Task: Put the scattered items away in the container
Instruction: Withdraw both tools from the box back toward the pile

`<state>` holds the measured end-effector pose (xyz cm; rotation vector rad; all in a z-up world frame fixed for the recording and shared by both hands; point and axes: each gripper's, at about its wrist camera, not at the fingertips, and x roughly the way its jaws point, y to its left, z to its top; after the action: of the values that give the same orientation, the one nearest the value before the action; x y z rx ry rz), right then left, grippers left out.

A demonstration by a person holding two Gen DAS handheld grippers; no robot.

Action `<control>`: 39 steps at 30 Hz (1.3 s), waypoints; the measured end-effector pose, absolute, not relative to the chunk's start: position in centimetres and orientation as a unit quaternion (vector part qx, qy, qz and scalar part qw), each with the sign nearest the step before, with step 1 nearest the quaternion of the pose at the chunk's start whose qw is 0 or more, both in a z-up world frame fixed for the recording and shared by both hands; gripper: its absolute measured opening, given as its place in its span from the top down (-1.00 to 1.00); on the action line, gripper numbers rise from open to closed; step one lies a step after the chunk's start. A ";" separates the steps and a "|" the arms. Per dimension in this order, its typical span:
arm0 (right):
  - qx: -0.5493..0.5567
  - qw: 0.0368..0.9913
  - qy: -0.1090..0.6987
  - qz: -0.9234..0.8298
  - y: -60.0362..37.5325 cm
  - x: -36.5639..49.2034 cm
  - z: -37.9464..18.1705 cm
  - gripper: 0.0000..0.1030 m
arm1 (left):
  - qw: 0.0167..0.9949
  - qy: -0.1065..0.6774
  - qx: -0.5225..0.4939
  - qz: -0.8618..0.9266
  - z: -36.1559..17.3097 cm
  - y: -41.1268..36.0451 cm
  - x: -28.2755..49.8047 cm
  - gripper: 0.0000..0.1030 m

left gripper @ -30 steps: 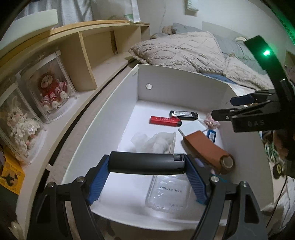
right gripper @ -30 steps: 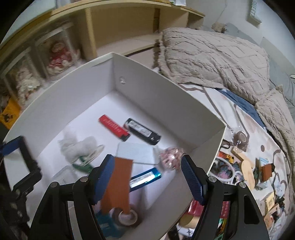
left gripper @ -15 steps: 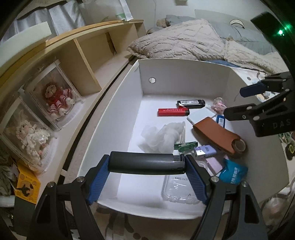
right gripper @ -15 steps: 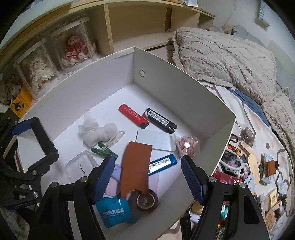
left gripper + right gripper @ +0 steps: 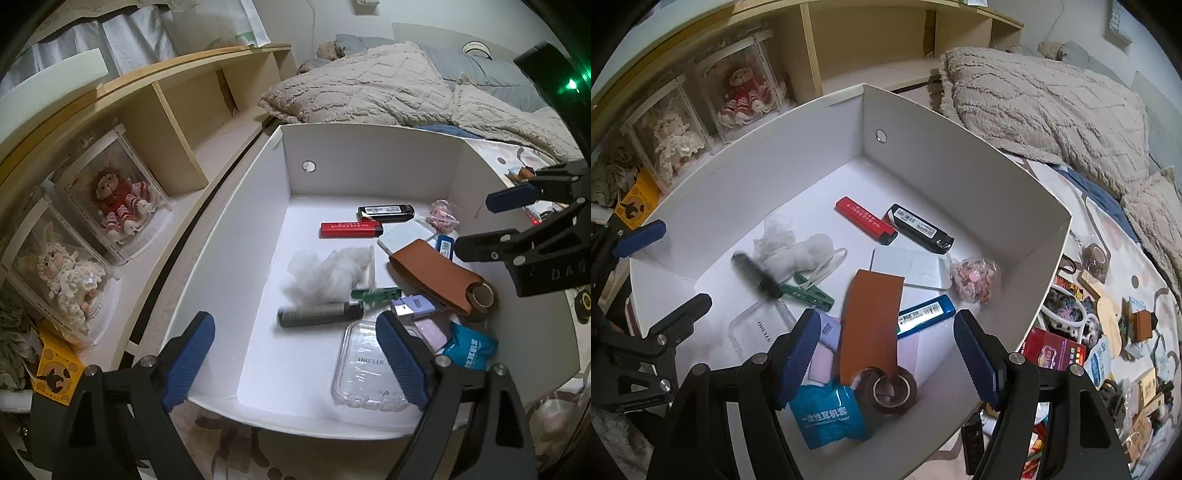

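My left tongs hang over the near left edge of the white box; their jaws have just been opening and now stand spread with nothing between them. The dark tube lies loose on the box floor, in the near left part, just beside the white wad and a green clip. Farther off are the red lighter and black lighter, side by side. Towards the right lies the brown strap with its tape roll, a blue packet nearest of all. My right tongs hover spread over the near right part of the box, gripping nothing. Right of the box, clutter covers the bed.
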<state>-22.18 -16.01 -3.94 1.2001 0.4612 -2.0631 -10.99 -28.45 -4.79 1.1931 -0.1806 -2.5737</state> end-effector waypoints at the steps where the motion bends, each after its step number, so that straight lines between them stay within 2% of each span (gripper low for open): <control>1: 0.462 0.348 0.176 -0.796 -15.9 -22.1 -3.9 -0.44 | 0.149 -0.061 0.414 -0.896 -4.7 -28.5 -11.0 -0.73; 21: 0.391 0.346 0.084 -0.849 -12.2 -21.4 -1.8 -0.44 | 0.143 -0.005 0.366 -0.920 -3.2 -27.4 -10.5 -0.74; 30: 0.350 0.328 0.087 -0.873 -10.8 -20.2 -2.2 -0.45 | 0.139 0.003 0.345 -0.928 -2.9 -26.1 -10.3 -0.98; 31: 0.347 0.327 0.084 -0.875 -10.6 -20.1 -2.2 -0.48 | 0.141 0.003 0.340 -0.930 -2.8 -26.0 -10.3 -1.00; 34: 0.328 0.308 0.078 -0.890 -10.0 -19.7 -2.1 -0.76 | 0.147 -0.001 0.332 -0.932 -2.7 -25.8 -10.3 -1.00; 37: 0.313 0.299 0.083 -0.898 -9.7 -19.3 -2.0 -0.80 | 0.150 -0.006 0.324 -0.934 -2.7 -25.5 -10.2 -1.00; 39: 0.314 0.295 0.078 -0.899 -9.4 -19.3 -2.0 -0.96 | 0.151 -0.010 0.320 -0.935 -2.7 -25.3 -10.2 -1.00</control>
<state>-19.32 -9.41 -1.99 0.8358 0.2088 -2.3915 -10.16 -25.31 -2.73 0.9197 -0.0282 -2.6842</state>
